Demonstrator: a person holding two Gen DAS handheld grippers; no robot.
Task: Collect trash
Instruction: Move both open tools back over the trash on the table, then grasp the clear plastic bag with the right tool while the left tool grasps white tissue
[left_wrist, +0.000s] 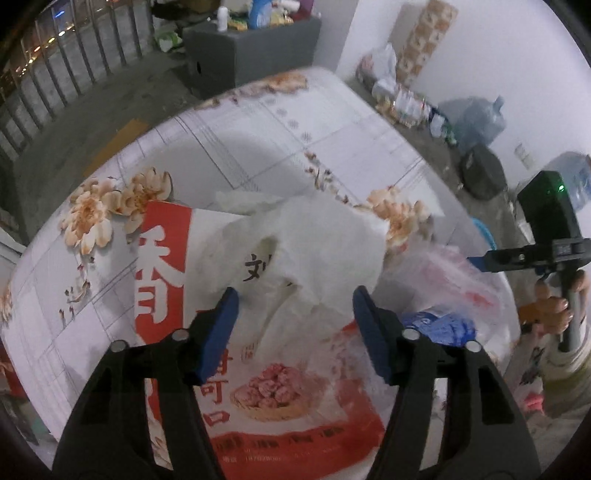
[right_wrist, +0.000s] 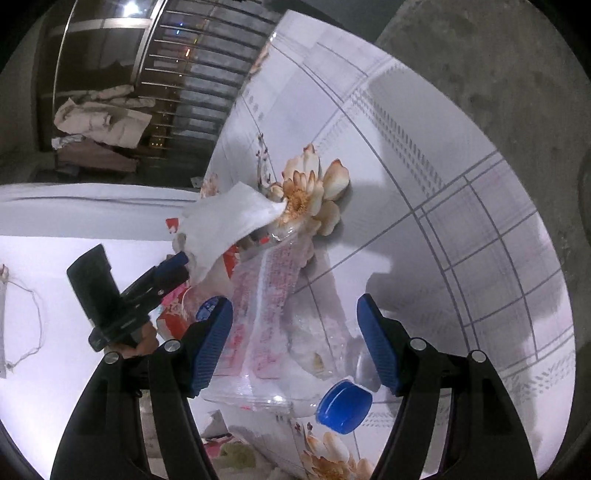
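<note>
A pile of trash lies on the flowered table (left_wrist: 258, 140). In the left wrist view my left gripper (left_wrist: 295, 332) is open above a crumpled white tissue (left_wrist: 295, 247) that lies on a red-and-white food bag (left_wrist: 288, 424). A clear plastic wrapper (left_wrist: 454, 280) and a blue piece (left_wrist: 443, 325) lie to the right. My right gripper (left_wrist: 476, 260) shows at the right edge. In the right wrist view my right gripper (right_wrist: 295, 343) is open over the clear crumpled wrapper (right_wrist: 273, 314), with a blue bottle cap (right_wrist: 343, 406) beside it. The tissue (right_wrist: 229, 221) and my left gripper (right_wrist: 173, 267) lie beyond.
A grey cabinet (left_wrist: 251, 51) with bottles stands behind the table. Bags and water jugs (left_wrist: 476, 122) line the white wall at the right. A metal railing (left_wrist: 55, 74) runs at the left. The concrete floor (right_wrist: 498, 66) shows past the table's edge.
</note>
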